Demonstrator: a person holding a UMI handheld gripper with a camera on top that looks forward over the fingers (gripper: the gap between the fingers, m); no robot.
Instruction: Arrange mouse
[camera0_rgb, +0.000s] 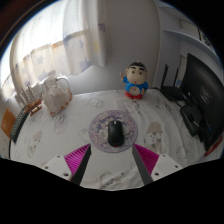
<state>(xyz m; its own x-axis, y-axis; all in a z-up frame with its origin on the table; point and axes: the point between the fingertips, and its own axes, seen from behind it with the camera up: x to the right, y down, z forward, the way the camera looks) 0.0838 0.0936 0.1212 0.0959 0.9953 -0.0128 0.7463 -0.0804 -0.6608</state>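
Mouse (115, 131), dark and small, sits on a round patterned mouse mat (103, 127) near the middle of the desk (70, 135), just ahead of the claw (113, 157) and roughly on the line between its two fingers. Gripper view: the claw is released, fingers spread wide with nothing between them; magenta pads (77, 156) show on the inner faces, both clear of the mouse and hanging above the near part of the desk. Desk surface is pale with a faint printed pattern. Beyond the mouse mat, toward the far edge, a cartoon figurine (135, 82) stands upright, with a yellow head and red-and-blue body. Off to the left of the mat, a white bag-like object (55, 95) sits on the desk, well apart from the mouse; detail too small to say more. To the right, a dark monitor (203, 95) and a black keyboard (192, 122) lie along the desk's edge. Behind everything, pale curtains (70, 45) hang across a bright window.
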